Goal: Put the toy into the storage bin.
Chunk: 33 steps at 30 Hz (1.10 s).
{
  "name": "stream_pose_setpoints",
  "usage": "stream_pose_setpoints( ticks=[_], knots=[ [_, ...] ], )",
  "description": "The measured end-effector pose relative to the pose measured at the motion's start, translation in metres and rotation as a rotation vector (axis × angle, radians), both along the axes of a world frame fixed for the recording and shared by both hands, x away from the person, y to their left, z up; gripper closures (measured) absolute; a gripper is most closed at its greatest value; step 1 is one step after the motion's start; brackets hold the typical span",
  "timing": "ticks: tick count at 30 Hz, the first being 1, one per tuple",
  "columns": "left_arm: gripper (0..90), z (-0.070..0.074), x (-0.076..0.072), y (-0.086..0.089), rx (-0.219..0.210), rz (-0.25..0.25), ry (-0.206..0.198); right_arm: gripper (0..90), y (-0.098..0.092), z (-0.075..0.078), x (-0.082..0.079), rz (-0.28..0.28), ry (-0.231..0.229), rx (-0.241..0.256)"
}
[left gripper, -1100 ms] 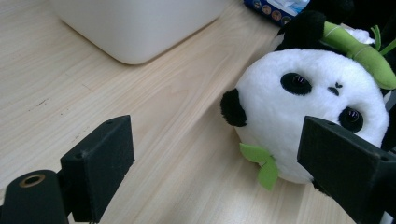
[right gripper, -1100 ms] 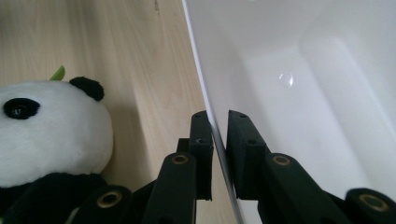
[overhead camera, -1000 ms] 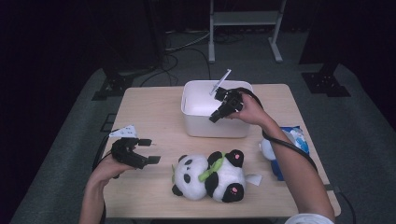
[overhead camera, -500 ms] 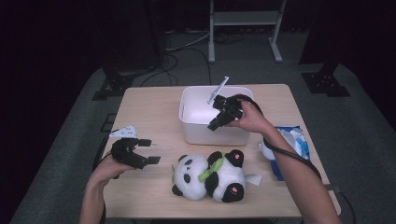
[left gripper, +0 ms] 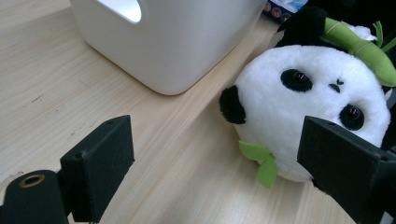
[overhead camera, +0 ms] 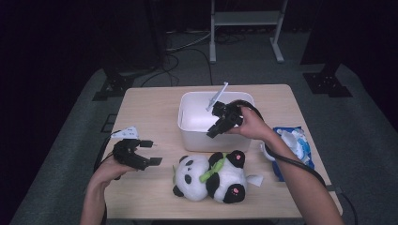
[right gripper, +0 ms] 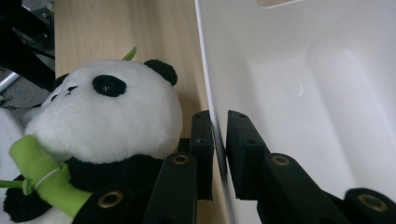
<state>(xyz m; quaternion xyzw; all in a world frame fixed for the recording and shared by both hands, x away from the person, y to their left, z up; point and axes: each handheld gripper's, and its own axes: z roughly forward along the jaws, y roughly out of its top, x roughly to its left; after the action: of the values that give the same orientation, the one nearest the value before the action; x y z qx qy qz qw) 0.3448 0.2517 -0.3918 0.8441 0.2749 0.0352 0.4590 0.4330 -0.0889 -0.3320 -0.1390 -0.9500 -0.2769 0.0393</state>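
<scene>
A white plastic bin (overhead camera: 196, 135) stands mid-table with a hand slot in its side (left gripper: 126, 9). My right gripper (overhead camera: 214, 131) reaches over its near wall, and its jaws are shut on that thin rim (right gripper: 219, 135), one inside the bin (right gripper: 303, 93) and one outside. A plush panda (overhead camera: 211, 176) holding a green bamboo stalk lies on the table just in front of the bin. My left gripper (overhead camera: 152, 152) rests low at the table's left, open, pointing at the panda's head (left gripper: 308, 107) with nothing between its fingers (left gripper: 100, 163).
A blue pack of wipes (overhead camera: 293, 145) lies at the table's right edge, beside my right forearm. The wooden table (overhead camera: 145, 112) has bare room at its left and back. On the floor behind are a metal stand (overhead camera: 244, 18) and cables.
The white bin has slid toward me and the panda, with my right gripper clamped on its rim. The left gripper has stayed where it was.
</scene>
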Motion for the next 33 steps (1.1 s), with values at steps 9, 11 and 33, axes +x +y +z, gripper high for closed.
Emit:
stream_pose_setpoints(
  ticks=[9,11,33],
  knots=[
    [9.4,-0.002,0.001,-0.001,0.002,0.002,0.009,74.3,-0.006,0.004,-0.005,-0.005,0.006,0.023],
    [9.4,-0.002,0.001,-0.002,0.003,-0.002,0.008,71.2,-0.010,0.010,-0.008,-0.018,-0.004,0.037],
    [9.3,-0.002,0.001,-0.006,0.006,-0.015,0.014,62.6,-0.037,0.035,-0.052,0.013,-0.028,0.097]
  ],
)
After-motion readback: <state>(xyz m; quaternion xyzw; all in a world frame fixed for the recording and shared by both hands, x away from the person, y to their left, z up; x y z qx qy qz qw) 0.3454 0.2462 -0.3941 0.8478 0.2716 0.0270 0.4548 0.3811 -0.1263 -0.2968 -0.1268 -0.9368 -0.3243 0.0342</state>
